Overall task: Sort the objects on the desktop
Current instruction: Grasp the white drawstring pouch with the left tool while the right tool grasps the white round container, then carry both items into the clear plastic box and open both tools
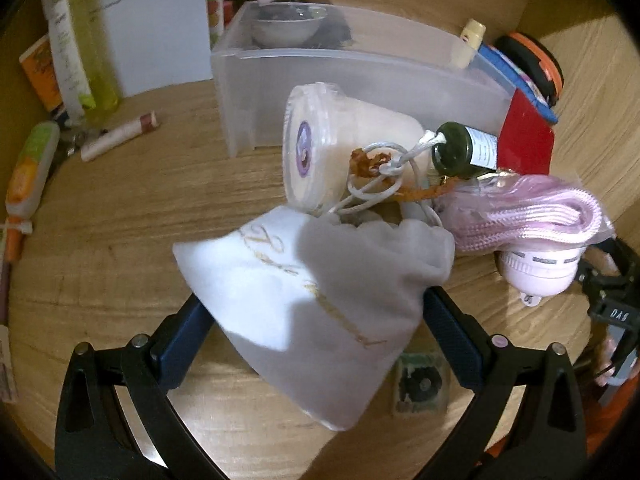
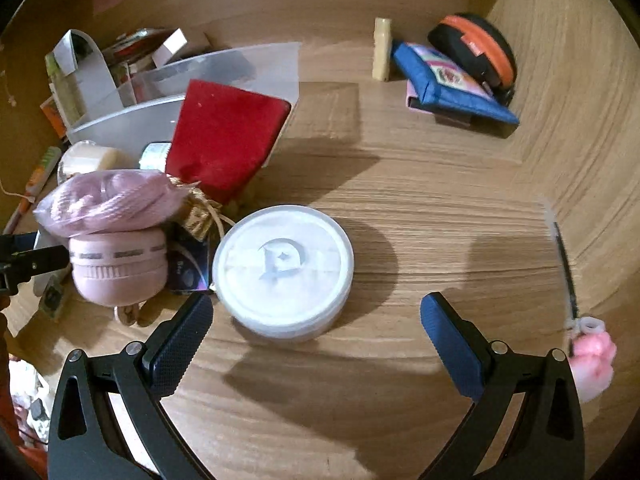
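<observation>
Left gripper (image 1: 316,340) jaws spread wide, white drawstring pouch (image 1: 316,300) lying between them, pads not pressing; pouch's long axis runs diagonally toward the clear organizer bin (image 1: 360,80) ahead; right gripper (image 2: 316,344) also released, round lidded tub (image 2: 284,268) just ahead-left on desk.

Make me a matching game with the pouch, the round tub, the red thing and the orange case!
Things:
1. white pouch
2. round tub
3. red card
4. orange case

Places:
A. leaning on the clear bin
B. far corner, behind the blue pouch
C. between the left gripper fingers
D. flat on the desk, by the right gripper

Pairs: 1-C, 2-D, 3-A, 4-B
</observation>
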Available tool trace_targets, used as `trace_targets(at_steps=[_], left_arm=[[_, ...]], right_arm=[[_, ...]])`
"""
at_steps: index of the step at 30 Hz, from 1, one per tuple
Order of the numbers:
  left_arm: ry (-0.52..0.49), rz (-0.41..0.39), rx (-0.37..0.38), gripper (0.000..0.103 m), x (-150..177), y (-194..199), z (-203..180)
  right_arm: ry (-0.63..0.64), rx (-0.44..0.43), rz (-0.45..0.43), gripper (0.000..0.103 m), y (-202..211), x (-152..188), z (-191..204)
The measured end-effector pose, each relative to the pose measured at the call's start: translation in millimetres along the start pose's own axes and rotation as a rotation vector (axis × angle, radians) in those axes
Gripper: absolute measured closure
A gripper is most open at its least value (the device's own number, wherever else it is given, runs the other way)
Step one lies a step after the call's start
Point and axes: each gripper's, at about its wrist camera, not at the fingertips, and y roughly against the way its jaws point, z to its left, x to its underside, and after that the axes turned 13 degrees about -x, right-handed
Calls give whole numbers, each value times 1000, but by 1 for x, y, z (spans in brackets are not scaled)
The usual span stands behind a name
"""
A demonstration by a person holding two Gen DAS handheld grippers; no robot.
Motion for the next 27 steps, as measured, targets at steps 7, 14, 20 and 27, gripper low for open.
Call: trace_targets(at_steps=[7,14,20,27], left_arm=[[-23,-47,-16,0,-3,-3,-6],[-19,-97,-11,22,-4,1,-10],[15,-108,26,30,-1,7,-3],[37,-144,42,31,5,30,3]], right_arm=[[38,-7,-7,19,-5,-7,5],[49,-38,-8,41,-8,-9,7],[14,-46,-32,41,2,-10,-2],[1,-40,-104,41,29,-16,-6]])
